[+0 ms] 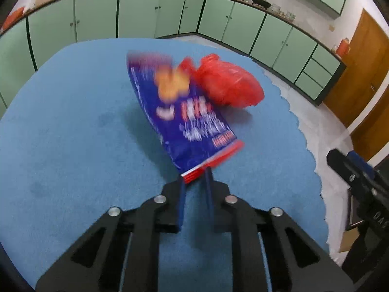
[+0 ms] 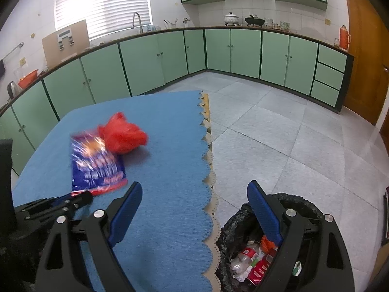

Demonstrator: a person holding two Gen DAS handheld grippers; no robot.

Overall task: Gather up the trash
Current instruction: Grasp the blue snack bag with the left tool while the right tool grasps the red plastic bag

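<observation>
My left gripper (image 1: 195, 176) pinches the near red-sealed edge of the blue snack bag (image 1: 180, 112), which lies blurred on the blue table cloth (image 1: 73, 133) just beside a crumpled red plastic bag (image 1: 228, 82). My right gripper (image 2: 194, 209) hangs wide open and empty, over the table edge above the black-lined trash bin (image 2: 301, 202) on the floor. I judge the bag light, floppy and slick; the seal is the firmest hold.

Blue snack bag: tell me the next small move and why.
Probably carry the blue snack bag rightward over the black-lined bin. The left tool already pinches its red edge, the bin sits off the table's right edge, and the right tool hangs open.
</observation>
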